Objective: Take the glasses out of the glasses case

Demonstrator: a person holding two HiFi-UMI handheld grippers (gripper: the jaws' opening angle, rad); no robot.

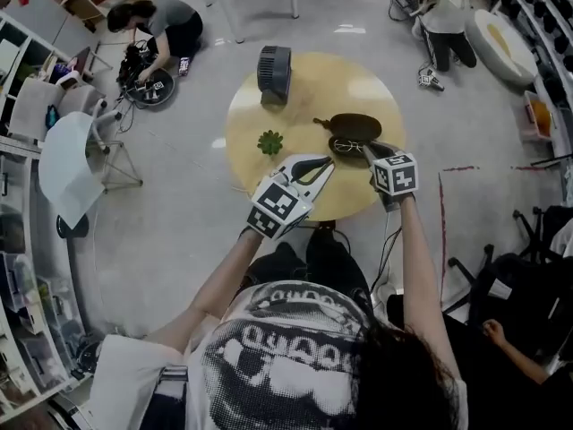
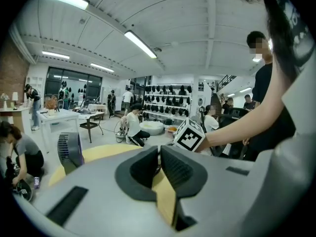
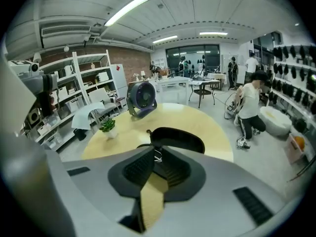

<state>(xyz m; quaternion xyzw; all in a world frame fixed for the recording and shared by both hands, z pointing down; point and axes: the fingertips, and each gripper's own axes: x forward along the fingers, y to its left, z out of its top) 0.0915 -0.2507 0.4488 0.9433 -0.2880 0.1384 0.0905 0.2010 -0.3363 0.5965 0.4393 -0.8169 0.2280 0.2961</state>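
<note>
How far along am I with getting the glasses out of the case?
Nearly done. The case lies open and the glasses are just outside it. The right gripper pinches their frame; the left gripper is shut on nothing. Left: set them down, let go.

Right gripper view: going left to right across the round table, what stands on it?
small green plant → fan → glasses case. The glasses overlap the case, so they are left out of the order.

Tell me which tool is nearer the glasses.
Right. The right tool is shut on the glasses beside the case; the left tool hovers apart, over the table to their left.
</note>
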